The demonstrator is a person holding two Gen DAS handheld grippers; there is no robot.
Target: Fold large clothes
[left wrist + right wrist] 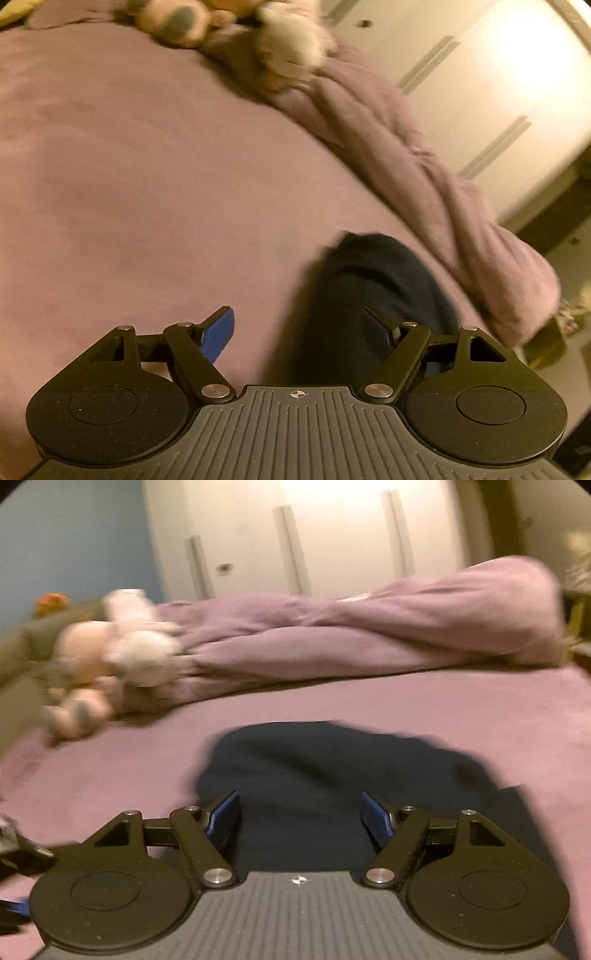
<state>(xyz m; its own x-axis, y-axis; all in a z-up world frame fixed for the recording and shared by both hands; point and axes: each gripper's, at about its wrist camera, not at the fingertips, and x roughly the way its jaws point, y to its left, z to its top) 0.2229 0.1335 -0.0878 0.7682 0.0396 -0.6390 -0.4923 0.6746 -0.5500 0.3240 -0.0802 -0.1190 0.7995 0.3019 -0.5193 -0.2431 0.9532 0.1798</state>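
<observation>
Nearest the left wrist camera, the left claw (299, 332) stands wide apart with nothing between its blue pads; its left pad hangs over the bare mauve bed sheet (129, 184), its right pad over the dark navy garment (373, 295). That garment lies crumpled on the bed at about 4 o'clock in this view. Blurred stuffed toys (236, 29) sit at 12 o'clock, and a bunched mauve duvet (424, 177) runs from 12 toward 4 o'clock, with white wardrobe doors (498, 92) behind it at 2 o'clock.

Seen from the right wrist camera, the right claw (299, 818) is also wide apart and holds nothing, its pads above the garment, which spreads from the centre to 4 o'clock. Toys lie at 9 o'clock, the duvet from 10 to 2 o'clock.
</observation>
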